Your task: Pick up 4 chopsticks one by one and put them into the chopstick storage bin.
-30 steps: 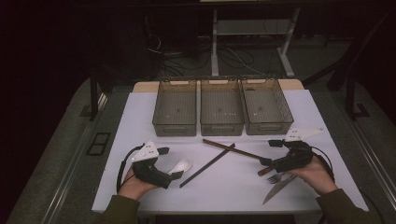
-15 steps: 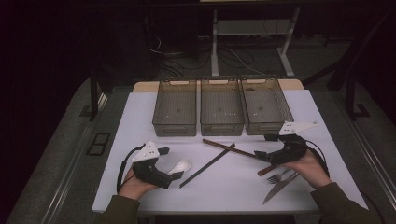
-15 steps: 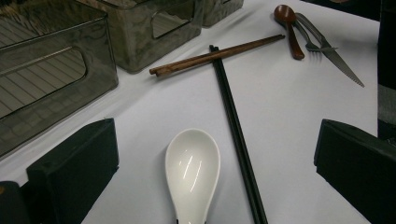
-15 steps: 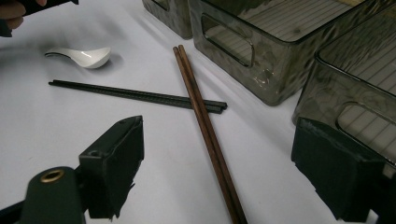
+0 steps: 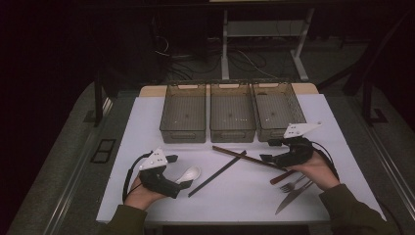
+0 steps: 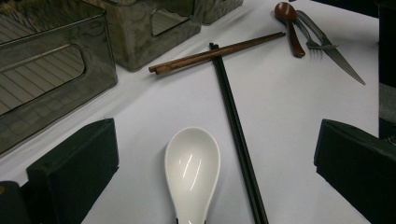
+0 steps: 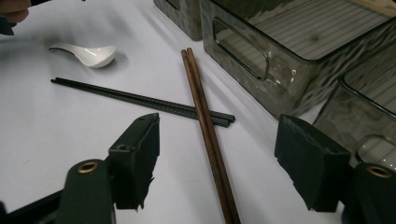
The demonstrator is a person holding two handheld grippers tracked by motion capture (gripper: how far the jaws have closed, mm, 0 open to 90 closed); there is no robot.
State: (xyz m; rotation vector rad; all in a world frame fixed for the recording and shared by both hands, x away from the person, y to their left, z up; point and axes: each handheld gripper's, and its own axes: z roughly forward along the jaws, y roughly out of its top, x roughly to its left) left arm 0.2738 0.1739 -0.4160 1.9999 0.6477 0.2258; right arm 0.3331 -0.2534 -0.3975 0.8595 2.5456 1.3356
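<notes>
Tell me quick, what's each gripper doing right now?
Left gripper: open, white spoon between its jaws, not gripped.
Right gripper: open, jaws just closing around the brown chopsticks.

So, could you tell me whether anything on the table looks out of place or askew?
Nothing is damaged or spilled. The brown chopsticks lie crossed over the black chopsticks, and the three bins sit empty while the cutlery lies loose.

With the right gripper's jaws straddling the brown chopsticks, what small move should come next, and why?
Probably lower and close the right gripper on the brown chopsticks: its jaws, which have just been closing, stand either side of the pair without pressing it, and the pair lies flat on the table.
</notes>
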